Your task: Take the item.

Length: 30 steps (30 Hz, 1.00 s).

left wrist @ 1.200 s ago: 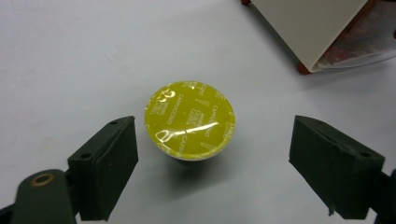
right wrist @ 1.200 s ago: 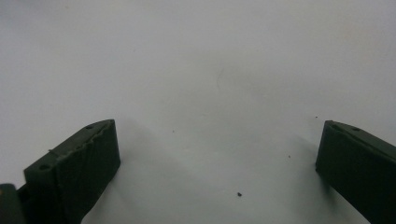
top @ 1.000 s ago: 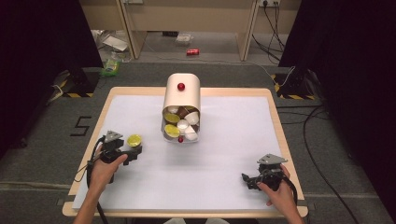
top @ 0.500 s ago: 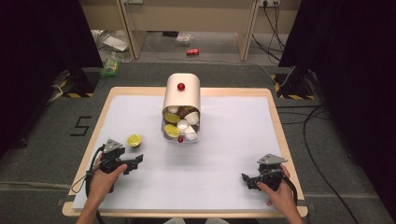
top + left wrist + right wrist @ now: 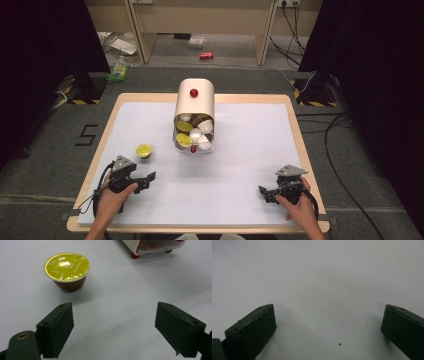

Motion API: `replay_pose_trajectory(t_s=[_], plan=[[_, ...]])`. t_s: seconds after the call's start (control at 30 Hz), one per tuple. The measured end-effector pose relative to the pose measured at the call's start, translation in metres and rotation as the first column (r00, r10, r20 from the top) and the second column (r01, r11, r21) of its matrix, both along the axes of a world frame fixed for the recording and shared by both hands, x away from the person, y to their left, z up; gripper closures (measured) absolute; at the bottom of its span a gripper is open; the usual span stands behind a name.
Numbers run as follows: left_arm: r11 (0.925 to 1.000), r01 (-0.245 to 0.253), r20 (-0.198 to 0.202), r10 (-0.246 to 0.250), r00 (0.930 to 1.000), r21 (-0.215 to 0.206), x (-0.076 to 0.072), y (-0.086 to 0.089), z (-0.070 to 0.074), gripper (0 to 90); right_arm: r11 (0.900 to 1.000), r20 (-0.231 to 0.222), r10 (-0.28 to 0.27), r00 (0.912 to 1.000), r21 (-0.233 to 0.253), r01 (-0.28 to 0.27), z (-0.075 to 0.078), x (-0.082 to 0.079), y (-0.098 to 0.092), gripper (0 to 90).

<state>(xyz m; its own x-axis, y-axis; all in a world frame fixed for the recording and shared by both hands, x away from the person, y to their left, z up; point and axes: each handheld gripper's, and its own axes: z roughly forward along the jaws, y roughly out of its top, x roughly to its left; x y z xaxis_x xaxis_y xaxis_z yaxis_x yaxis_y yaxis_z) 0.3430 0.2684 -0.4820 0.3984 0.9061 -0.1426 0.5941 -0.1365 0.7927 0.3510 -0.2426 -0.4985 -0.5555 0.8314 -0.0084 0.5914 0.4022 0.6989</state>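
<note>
Yellow foil is catching the light on the coffee capsule point(image 5: 67, 267) I am facing, its brown cup standing upright on the white table sheet point(image 5: 240, 190), just ahead of my left gripper point(image 5: 145, 179) and off to its left jaw's side, well apart from the tipped capsule dispenser point(image 5: 194, 117). My left jaws are standing spread wide with nothing between them; my right gripper point(image 5: 265, 192) is resting near the table's right corner, jaws equally spread over bare sheet. I am judging the capsule light and thin-walled, likely to dent or skid if squeezed hard, so I am favouring a gentle pinch across the brown wall just under the rim. The lid's print is too small to read fully, and the dispenser is cut off at the top of my left gripper view
</note>
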Motion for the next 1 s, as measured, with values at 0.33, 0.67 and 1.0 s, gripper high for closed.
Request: replay_pose_trajectory(t_s=[0.33, 0.67, 1.0], plan=[[0.9999, -0.001, 0.005, 0.001, 1.0000, -0.015, -0.009, 0.001, -0.007, 15.1, 1.000, 0.000, 0.000, 1.0000, 0.000, 0.000, 0.000, 0.000, 0.000, 0.1], [1.0000, -0.004, -0.002, 0.004, 1.0000, 0.007, -0.018, 0.006, -0.012, 15.1, 1.000, 0.001, 0.001, 1.0000, -0.001, -0.001, 0.000, 0.000, 0.000, 0.2], [0.9991, -0.003, 0.015, 0.002, 0.9999, 0.041, -0.028, 0.001, -0.019, 15.1, 1.000, 0.002, 0.001, 1.0000, -0.001, -0.001, 0.000, 0.000, 0.000, 0.2]])
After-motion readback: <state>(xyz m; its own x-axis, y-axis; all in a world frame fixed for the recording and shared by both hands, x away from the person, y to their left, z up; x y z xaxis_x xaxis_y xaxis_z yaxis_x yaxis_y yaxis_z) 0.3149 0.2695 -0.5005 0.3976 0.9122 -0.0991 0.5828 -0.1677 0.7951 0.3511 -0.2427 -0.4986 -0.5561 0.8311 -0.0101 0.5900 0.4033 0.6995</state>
